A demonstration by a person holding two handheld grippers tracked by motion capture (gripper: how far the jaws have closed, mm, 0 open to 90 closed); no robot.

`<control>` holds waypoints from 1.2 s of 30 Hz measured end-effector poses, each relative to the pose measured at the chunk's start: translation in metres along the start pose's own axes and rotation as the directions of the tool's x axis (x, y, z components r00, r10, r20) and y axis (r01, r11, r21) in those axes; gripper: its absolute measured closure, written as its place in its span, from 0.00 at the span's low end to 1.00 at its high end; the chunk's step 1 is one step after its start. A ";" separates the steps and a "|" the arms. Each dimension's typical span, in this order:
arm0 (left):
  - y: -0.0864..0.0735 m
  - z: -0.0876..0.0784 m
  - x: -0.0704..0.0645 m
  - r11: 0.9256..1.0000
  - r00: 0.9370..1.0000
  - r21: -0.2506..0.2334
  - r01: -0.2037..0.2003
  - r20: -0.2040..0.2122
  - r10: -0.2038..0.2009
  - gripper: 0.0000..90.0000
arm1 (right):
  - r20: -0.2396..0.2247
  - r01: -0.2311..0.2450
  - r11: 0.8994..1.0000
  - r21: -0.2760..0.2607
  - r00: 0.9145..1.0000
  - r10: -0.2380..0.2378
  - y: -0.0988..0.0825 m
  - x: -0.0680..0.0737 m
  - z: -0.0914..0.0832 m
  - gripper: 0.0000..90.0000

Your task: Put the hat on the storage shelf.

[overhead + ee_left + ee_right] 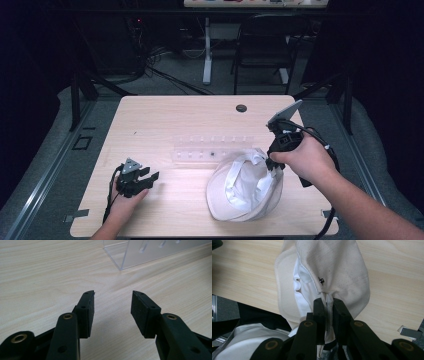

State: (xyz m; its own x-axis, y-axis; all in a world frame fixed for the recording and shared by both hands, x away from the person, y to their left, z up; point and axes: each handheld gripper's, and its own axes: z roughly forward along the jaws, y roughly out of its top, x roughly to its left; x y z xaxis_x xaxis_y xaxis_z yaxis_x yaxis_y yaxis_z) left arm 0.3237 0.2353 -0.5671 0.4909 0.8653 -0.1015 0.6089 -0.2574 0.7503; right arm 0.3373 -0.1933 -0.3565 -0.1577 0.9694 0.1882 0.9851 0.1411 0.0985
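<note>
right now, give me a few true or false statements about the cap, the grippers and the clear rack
1. The right gripper is shut on the cap. True: its jaws pinch a fold of the cap's fabric.
2. The left gripper holds the clear rack. False: its jaws stand open with nothing between them, and the rack lies apart, farther up the table.
3. The cap is black. False: it is off-white, with a white lining showing.
4. The clear rack lies behind the cap in the high view. True.
5. The left gripper sits low near the table's front left part. True.
</note>
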 end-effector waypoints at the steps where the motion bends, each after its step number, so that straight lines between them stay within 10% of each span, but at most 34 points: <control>1: 0.000 0.000 0.000 1.000 1.000 0.000 -0.001 0.000 0.001 0.60 | -0.001 0.013 1.000 0.014 1.000 -0.013 0.001 -0.001 -0.002 0.92; 21: 0.000 0.001 -0.002 1.000 1.000 0.004 -0.007 0.002 0.007 0.60 | -0.170 -0.059 0.998 0.036 0.983 0.065 0.008 -0.008 -0.014 0.92; 36: 0.000 0.001 -0.002 1.000 1.000 0.005 -0.008 0.001 0.008 0.60 | -0.407 -0.093 0.995 0.036 0.908 0.099 0.009 -0.022 -0.023 0.92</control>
State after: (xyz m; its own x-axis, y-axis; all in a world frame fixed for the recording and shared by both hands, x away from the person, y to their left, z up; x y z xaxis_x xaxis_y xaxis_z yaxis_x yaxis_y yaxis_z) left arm 0.3234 0.2334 -0.5674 0.4968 0.8625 -0.0962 0.6082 -0.2669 0.7475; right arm 0.3480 -0.2180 -0.3374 -0.0733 0.8128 0.5779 0.9973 0.0574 0.0457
